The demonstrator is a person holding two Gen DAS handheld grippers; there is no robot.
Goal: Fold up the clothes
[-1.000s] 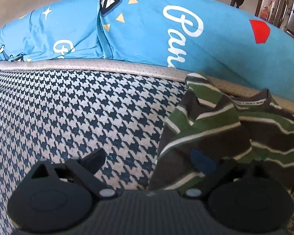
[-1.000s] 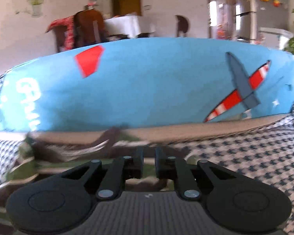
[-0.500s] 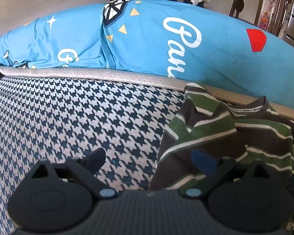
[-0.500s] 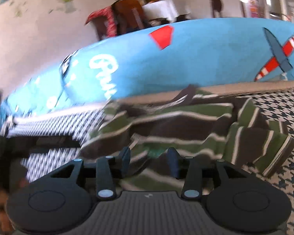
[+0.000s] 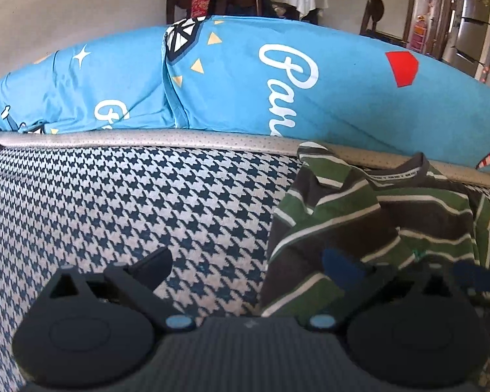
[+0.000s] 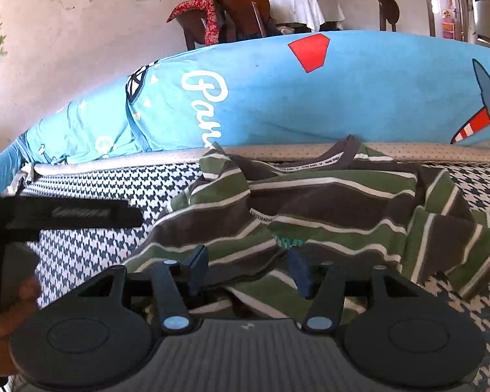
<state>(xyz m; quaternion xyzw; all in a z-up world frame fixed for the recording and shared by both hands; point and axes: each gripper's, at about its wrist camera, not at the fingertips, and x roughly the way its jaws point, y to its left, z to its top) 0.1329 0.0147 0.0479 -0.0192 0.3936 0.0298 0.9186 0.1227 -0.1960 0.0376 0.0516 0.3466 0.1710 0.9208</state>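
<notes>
- Living room: pale wall with flower decals, dining chairs [image 6: 241, 13] and a white-clothed table at the back, fridge [image 5: 470, 45] far right.
- Work surface was a sofa seat [image 5: 114, 202] in navy-and-white houndstooth, edged with a grey piped band.
- Behind the seat lay long blue cushions [image 5: 245, 78], printed with white script, a red patch and a plane.
- Shirt [image 6: 326, 202], striped green, brown and white, lay bunched on the seat, collar toward the grey band and touching it; one sleeve stuck out on the right in the right wrist view.
- Left gripper [image 5: 245, 268] stood wide open; its left finger hung over bare houndstooth, its right finger over the shirt's left edge. No cloth pinched.
- Right gripper [image 6: 248, 272] was opening, jaws apart above the shirt's near folds; pads were not pressing on the cloth.
- In the right wrist view the left gripper's black body showed at the left edge, with a hand [image 6: 6, 320] on its handle.
</notes>
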